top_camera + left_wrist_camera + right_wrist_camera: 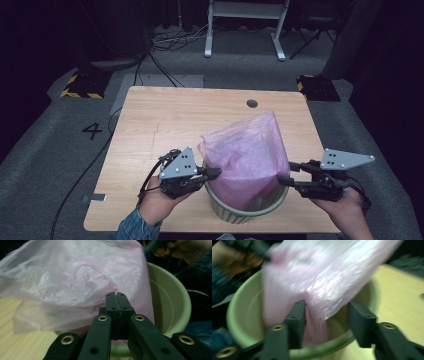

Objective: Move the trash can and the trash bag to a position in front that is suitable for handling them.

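Bag [247,155] lining | left fingers [116,297] pinched on film | right fingers [359,322] wide, film between | hem to be drawn over bin [235,212] rim.

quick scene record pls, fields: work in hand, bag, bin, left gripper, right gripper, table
work in hand: lining a bin with a bag
bag: pink plastic bag, puffed up, lower end inside the bin
bin: pale green bin, round, upright at the table's near edge
left gripper: left gripper jaws shut, tips at the bag's fold; grip unclear
right gripper: right gripper jaws apart, bag film between them
table: wooden table
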`<state>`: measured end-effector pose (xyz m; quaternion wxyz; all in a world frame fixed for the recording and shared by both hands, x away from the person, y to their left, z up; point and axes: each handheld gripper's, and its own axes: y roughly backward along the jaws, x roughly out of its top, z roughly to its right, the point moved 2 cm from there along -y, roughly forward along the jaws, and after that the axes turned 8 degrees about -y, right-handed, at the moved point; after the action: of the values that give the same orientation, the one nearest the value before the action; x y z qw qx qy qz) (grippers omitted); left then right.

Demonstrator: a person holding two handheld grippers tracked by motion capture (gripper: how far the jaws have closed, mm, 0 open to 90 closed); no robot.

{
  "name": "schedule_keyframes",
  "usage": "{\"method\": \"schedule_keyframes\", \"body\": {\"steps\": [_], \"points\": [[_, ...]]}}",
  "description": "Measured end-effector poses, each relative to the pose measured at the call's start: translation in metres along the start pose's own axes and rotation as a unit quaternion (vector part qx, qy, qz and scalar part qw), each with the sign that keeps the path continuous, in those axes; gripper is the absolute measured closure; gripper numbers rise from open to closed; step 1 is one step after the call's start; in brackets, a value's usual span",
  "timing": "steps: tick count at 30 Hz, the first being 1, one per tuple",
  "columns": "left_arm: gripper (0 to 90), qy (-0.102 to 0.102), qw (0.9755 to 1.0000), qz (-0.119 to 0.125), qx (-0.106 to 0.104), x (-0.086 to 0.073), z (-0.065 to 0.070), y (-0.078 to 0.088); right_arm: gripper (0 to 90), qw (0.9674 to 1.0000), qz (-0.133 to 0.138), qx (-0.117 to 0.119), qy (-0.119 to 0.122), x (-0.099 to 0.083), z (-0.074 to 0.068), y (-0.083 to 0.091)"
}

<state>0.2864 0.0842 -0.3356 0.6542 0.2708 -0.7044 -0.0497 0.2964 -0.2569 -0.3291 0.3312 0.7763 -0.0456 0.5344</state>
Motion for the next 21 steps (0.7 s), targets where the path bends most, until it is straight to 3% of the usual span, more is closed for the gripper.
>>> {"method": "schedule_keyframes", "body": {"steps": [3, 7, 11, 15, 18, 21], "points": [[89.8, -0.008, 0.9999, -0.001, -0.014, -0.001, 0.005, -0.003, 42.7, 0.9988, 0.046, -0.015, -0.007, 0.010, 0.008, 0.005], [89.8, -0.019, 0.9995, 0.006, -0.025, 0.001, 0.010, -0.004, 40.0, 0.9975, 0.068, -0.017, -0.013, 0.023, 0.016, 0.002], [89.8, -0.024, 0.9993, 0.001, -0.029, 0.000, 0.013, -0.006, 39.9, 0.9982, 0.053, -0.026, -0.011, 0.042, 0.024, -0.011], [89.8, -0.016, 0.9993, 0.002, -0.033, -0.003, 0.014, -0.006, 38.8, 0.9986, 0.037, -0.035, -0.015, 0.055, 0.031, -0.024], [89.7, -0.017, 0.9993, 0.000, -0.034, -0.005, 0.015, -0.007, 37.1, 0.9992, 0.026, -0.012, -0.027, 0.064, 0.035, -0.036], [89.7, -0.014, 0.9992, -0.002, -0.036, -0.005, 0.016, -0.010, 36.9, 0.9997, 0.012, -0.002, -0.019, 0.071, 0.032, -0.045]]}}
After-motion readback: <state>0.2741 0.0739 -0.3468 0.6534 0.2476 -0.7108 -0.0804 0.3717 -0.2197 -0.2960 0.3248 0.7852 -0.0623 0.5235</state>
